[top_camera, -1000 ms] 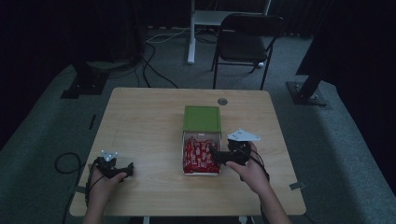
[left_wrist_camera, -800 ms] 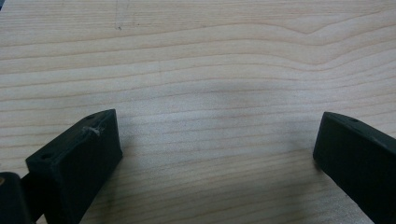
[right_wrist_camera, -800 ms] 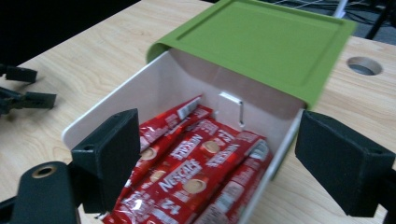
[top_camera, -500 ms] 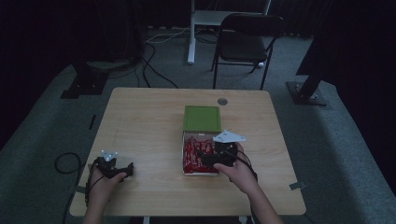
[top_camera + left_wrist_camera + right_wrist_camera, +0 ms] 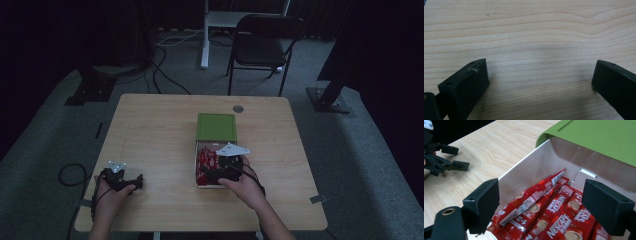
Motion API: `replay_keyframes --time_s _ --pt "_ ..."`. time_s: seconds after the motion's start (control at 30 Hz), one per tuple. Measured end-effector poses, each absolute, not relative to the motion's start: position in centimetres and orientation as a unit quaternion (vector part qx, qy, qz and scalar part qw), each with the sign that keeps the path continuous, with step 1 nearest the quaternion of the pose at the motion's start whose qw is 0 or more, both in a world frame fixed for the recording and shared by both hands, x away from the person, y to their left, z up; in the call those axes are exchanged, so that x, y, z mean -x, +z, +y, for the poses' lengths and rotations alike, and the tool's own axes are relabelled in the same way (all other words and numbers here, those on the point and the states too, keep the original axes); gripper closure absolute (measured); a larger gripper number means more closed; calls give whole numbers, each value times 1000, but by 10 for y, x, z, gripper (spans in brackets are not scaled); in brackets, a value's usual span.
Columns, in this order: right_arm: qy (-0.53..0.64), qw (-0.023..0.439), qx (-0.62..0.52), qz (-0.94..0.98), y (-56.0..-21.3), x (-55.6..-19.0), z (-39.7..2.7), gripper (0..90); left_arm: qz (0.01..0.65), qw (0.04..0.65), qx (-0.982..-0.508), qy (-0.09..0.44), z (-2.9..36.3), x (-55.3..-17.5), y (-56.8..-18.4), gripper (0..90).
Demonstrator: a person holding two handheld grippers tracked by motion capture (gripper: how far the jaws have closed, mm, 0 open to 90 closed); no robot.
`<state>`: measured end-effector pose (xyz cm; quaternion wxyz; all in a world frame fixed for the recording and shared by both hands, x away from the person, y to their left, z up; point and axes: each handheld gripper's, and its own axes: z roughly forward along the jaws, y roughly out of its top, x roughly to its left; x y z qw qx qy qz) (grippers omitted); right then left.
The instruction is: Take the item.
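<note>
Right now the right gripper [image 5: 209, 174] hangs over the open white box [image 5: 196, 167], which sits a little toward four o'clock from the table's [image 5: 150, 125] middle. Its jaws stand wide apart and grasp nothing; in the right gripper view they straddle the red coffee sachets [image 5: 549, 207] lying packed side by side in the box, one jaw at about eight o'clock near the box's white wall, the other at about four o'clock above the sachets. Whether the jaw tips touch the sachets I cannot tell. The green lid [image 5: 216, 126] is folded back flat on the table at twelve o'clock from the box, joined to it along the far edge.

Over at the table's seven o'clock corner, the left gripper [image 5: 139, 180] rests in the person's left hand [image 5: 111, 197], well apart from the box. In the left gripper view its jaws are spread wide with bare wood grain between them, released and empty. A small round grey cap [image 5: 238, 108] sits in the tabletop at twelve o'clock from the lid, near the far edge.
</note>
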<state>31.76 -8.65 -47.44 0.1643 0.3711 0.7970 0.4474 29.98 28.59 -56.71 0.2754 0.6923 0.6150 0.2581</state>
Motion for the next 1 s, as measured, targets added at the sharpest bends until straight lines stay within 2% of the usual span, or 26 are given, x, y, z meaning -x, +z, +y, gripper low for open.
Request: replay_keyframes --time_s 0.2,0.6,0.77,0.9,1.0 --pt "440 164 -370 802 -482 -317 -78 181 615 275 -693 258 286 -300 -567 16" --pt "423 181 -362 811 -492 -320 -71 309 615 275 -693 258 286 -300 -567 16" --pt "421 163 -355 819 -496 -321 -69 377 615 275 -693 258 286 -300 -567 16" --pt "416 149 -362 821 -499 -322 -67 385 615 274 -693 258 286 -300 -567 16" --pt "411 131 -362 826 -499 -324 -67 445 615 274 -692 258 286 -300 -567 16"
